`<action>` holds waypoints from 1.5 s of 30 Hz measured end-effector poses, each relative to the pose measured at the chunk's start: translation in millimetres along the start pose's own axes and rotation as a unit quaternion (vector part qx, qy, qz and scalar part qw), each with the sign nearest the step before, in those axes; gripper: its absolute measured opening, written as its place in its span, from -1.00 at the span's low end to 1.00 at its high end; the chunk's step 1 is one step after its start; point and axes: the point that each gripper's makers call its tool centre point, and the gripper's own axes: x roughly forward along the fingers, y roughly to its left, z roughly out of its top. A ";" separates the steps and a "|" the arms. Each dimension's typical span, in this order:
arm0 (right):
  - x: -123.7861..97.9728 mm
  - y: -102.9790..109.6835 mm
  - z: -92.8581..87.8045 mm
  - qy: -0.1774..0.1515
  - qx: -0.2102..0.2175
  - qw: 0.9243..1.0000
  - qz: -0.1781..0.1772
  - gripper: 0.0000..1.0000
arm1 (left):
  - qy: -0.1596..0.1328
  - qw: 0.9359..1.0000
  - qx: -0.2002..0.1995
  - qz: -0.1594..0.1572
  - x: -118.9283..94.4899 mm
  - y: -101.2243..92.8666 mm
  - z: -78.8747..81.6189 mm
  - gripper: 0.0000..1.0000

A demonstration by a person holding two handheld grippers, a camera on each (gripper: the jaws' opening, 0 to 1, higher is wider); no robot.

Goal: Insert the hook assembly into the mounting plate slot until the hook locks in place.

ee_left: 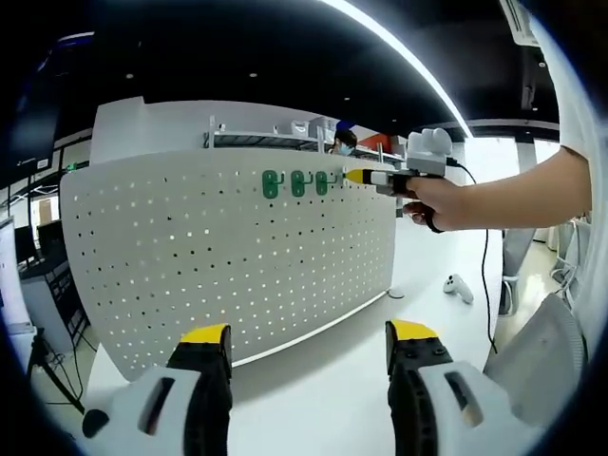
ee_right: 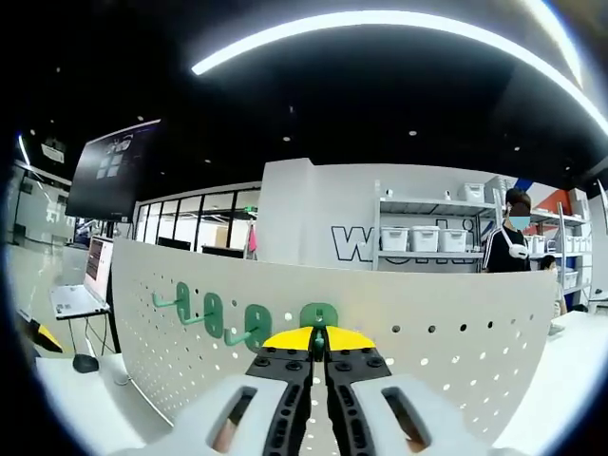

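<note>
Now, the lines that matter for the push:

Board: white pegboard (ee_left: 228,256) stands upright on the white table (ee_left: 332,389); it is the mounting plate, its holes the slots.

Hooks: three green hooks (ee_left: 296,183) sit in a row near the board's top edge in the left gripper view; in the right gripper view they run leftward along the board (ee_right: 427,332) from the jaw tips, stems pointing out from its face.

Hook in hand: a green hook (ee_right: 319,318) lies dead ahead of the right gripper (ee_right: 319,340), its plate against the board just past the yellow tips.

Right jaws: closed together with the hook's stem pinched between the tips, as far as can be seen.

Left gripper (ee_left: 309,347): jaws spread wide, holding nothing, low and well back from the board.

Nearer hand: the right; from the left gripper view it reaches in (ee_left: 385,178) at the row's right end.

Axis: the hook's stem runs along the right jaws, square to the board, so the push likely goes straight forward.

Lock: whether it has seated cannot be told.
</note>
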 end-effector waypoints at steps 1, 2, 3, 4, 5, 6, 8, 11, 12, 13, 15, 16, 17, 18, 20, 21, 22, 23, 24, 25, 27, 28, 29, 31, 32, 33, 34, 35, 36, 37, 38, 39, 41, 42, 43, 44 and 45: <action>0.3 -0.6 -0.3 -0.001 -0.001 1.000 -0.001 -0.98 | 0.002 1.000 -0.001 0.000 -0.2 0.4 -0.9 0.34; 1.2 -1.2 -1.0 -0.001 0.003 1.000 -0.002 -0.98 | 0.004 1.000 -0.001 0.000 -0.8 0.8 -2.1 0.34; 2.1 -0.8 -2.3 0.001 0.004 1.000 -0.002 -0.98 | 0.005 1.000 -0.001 0.001 -1.3 1.5 -2.4 0.34; 3.0 -0.2 -3.8 0.003 0.002 1.000 -0.002 -0.98 | 0.005 1.000 -0.001 0.001 -2.2 2.3 -2.8 0.33; 3.2 -0.1 -3.9 0.003 0.001 1.000 -0.001 -0.98 | 0.006 1.000 -0.001 0.002 -2.6 3.0 -3.5 0.32; 3.3 -0.4 -3.8 0.002 0.001 1.000 -0.002 -0.98 | 0.009 1.000 -0.001 0.004 -3.1 4.2 -4.9 0.32; 4.0 -1.2 -4.4 0.002 0.003 1.000 -0.003 -0.98 | 0.010 1.000 -0.002 0.004 -3.9 5.4 -5.4 0.31; 5.1 -2.1 -7.4 0.007 0.005 1.000 -0.005 -0.98 | 0.010 1.000 -0.004 0.005 -4.7 6.7 -6.6 0.30; 4.7 -2.0 -7.0 0.005 0.004 1.000 -0.006 -0.98 | 0.011 1.000 -0.003 0.005 -4.8 6.8 -7.1 0.30; 4.7 -1.6 -7.1 0.004 0.004 1.000 -0.007 -0.98 | 0.013 1.000 -0.003 0.005 -4.8 6.8 -7.6 0.29; 4.9 -0.2 -8.3 0.005 0.003 1.000 -0.008 -0.98 | 0.012 1.000 -0.003 0.004 -4.9 6.4 -6.8 0.29; 5.6 -0.4 -8.8 0.004 0.002 1.000 -0.009 -0.98 | 0.011 1.000 -0.003 0.004 -4.9 6.6 -6.5 0.29; 6.4 -0.3 -9.1 0.001 -0.003 1.000 -0.011 -0.98 | 0.012 1.000 -0.002 0.004 -5.0 6.7 -6.6 0.29; 6.7 -0.2 -9.6 0.001 -0.004 1.000 -0.012 -0.98 | 0.012 1.000 -0.003 0.004 -5.1 6.9 -6.9 0.28; 7.6 -0.5 -10.3 -0.004 -0.007 1.000 -0.019 -0.98 | 0.013 1.000 -0.005 0.004 -5.4 7.2 -7.7 0.28; 7.9 -0.2 -10.8 -0.006 -0.009 1.000 -0.022 -0.98 | 0.013 1.000 -0.009 0.004 -5.6 7.3 -8.3 0.28; 7.3 -0.5 -10.8 -0.010 -0.003 0.999 -0.030 -0.98 | 0.013 1.000 -0.014 0.004 -5.6 7.5 -7.9 0.28; 6.8 -0.4 -10.9 -0.013 0.001 0.999 -0.036 -0.98 | 0.011 1.000 -0.016 0.004 -5.6 7.6 -7.1 0.27; 6.2 0.7 -10.6 -0.016 -0.002 0.999 -0.042 -0.98 | 0.010 1.000 -0.016 0.004 -5.7 8.2 -6.2 0.27; 6.2 1.0 -10.4 -0.017 -0.004 0.999 -0.047 -0.98 | 0.010 1.000 -0.016 0.005 -5.8 8.8 -5.6 0.27; 6.5 1.1 -10.6 -0.018 -0.003 0.998 -0.063 -0.98 | 0.009 1.000 -0.020 0.006 -6.1 10.9 -4.5 0.26; 6.9 1.0 -10.8 -0.019 -0.003 0.997 -0.068 -0.98 | 0.008 1.000 -0.022 0.007 -6.3 12.1 -4.1 0.26; 7.1 0.7 -11.0 -0.023 0.002 0.997 -0.074 -0.98 | 0.008 1.000 -0.023 0.007 -6.4 12.6 -4.1 0.25; 7.5 1.0 -12.0 -0.032 -0.013 0.996 -0.082 -0.98 | 0.008 1.000 -0.025 0.008 -6.5 13.6 -4.2 0.24; 8.0 0.7 -13.4 -0.036 -0.007 0.996 -0.086 -0.98 | 0.008 1.000 -0.026 0.008 -6.7 13.7 -4.1 0.24; 8.2 -0.1 -13.2 -0.041 0.000 0.995 -0.090 -0.98 | 0.009 1.000 -0.027 0.008 -6.8 13.8 -4.5 0.24; 8.6 -0.8 -13.6 -0.046 0.006 0.994 -0.095 -0.98 | 0.010 1.000 -0.026 0.007 -7.1 13.8 -5.0 0.24; 9.0 -0.5 -13.9 -0.047 0.005 0.994 -0.097 -0.98 | 0.011 1.000 -0.025 0.007 -7.4 14.1 -5.8 0.24; 9.5 -0.8 -13.5 -0.048 0.002 0.994 -0.098 -0.98 | 0.012 1.000 -0.025 0.006 -7.7 14.0 -6.8 0.24; 9.7 -1.5 -13.2 -0.049 0.004 0.994 -0.099 -0.98 | 0.012 1.000 -0.025 0.007 -7.9 14.1 -7.5 0.24; 10.3 -2.1 -12.9 -0.050 0.009 0.994 -0.100 -0.98 | 0.013 1.000 -0.026 0.007 -8.3 14.3 -8.2 0.23; 10.5 -2.2 -13.0 -0.051 0.008 0.994 -0.099 -0.98 | 0.013 1.000 -0.027 0.008 -8.4 14.1 -8.2 0.23; 10.2 -2.4 -12.8 -0.052 0.005 0.994 -0.096 -0.97 | 0.012 0.999 -0.029 0.009 -8.5 13.9 -8.8 0.23; 9.9 -2.4 -12.9 -0.052 0.005 0.994 -0.095 -0.97 | 0.013 0.999 -0.030 0.009 -8.3 13.6 -9.8 0.23; 9.4 -2.1 -12.9 -0.051 0.005 0.994 -0.094 -0.97 | 0.014 0.999 -0.030 0.009 -8.1 13.3 -10.4 0.23; 9.1 -2.0 -12.7 -0.051 0.005 0.994 -0.094 -0.97 | 0.013 0.999 -0.031 0.008 -7.9 12.9 -10.5 0.23; 8.8 -1.8 -12.7 -0.051 0.006 0.994 -0.094 -0.97 | 0.013 0.999 -0.031 0.008 -7.4 12.0 -10.3 0.23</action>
